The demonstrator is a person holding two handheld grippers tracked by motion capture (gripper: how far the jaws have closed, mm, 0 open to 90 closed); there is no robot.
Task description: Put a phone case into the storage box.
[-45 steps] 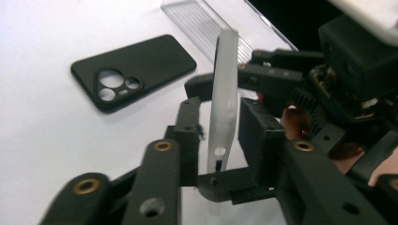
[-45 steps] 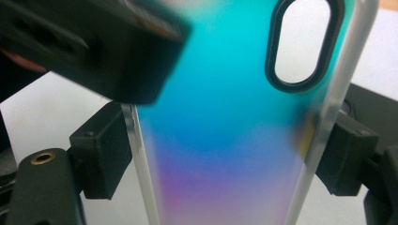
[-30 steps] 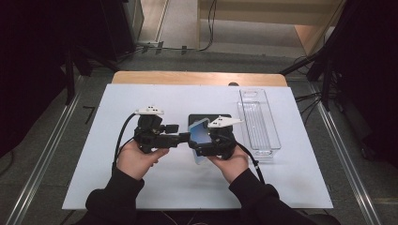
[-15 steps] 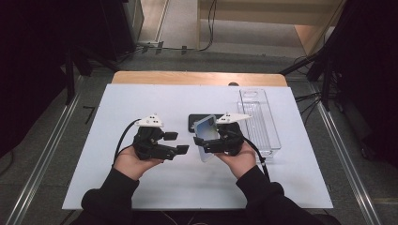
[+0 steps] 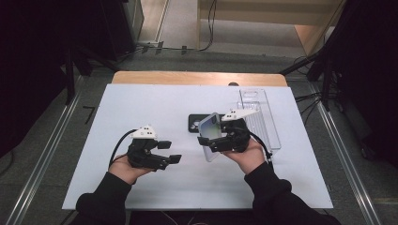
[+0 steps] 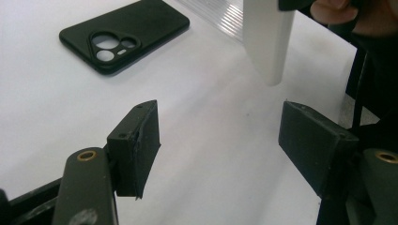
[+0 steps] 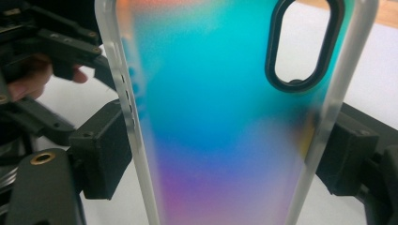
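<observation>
Right gripper behind iridescent case

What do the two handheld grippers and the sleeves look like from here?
Both the left gripper and the right gripper are black, each with a grey three-cornered plate on top, a trailing black cable and brass-coloured pivots by square black pads. The sleeves are black.

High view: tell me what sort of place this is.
Probably a lab or studio bench set up for recording handling work. A white table stands between metal floor rails with dark stands and cables behind it, and a person works there with the left gripper and right gripper.
</observation>
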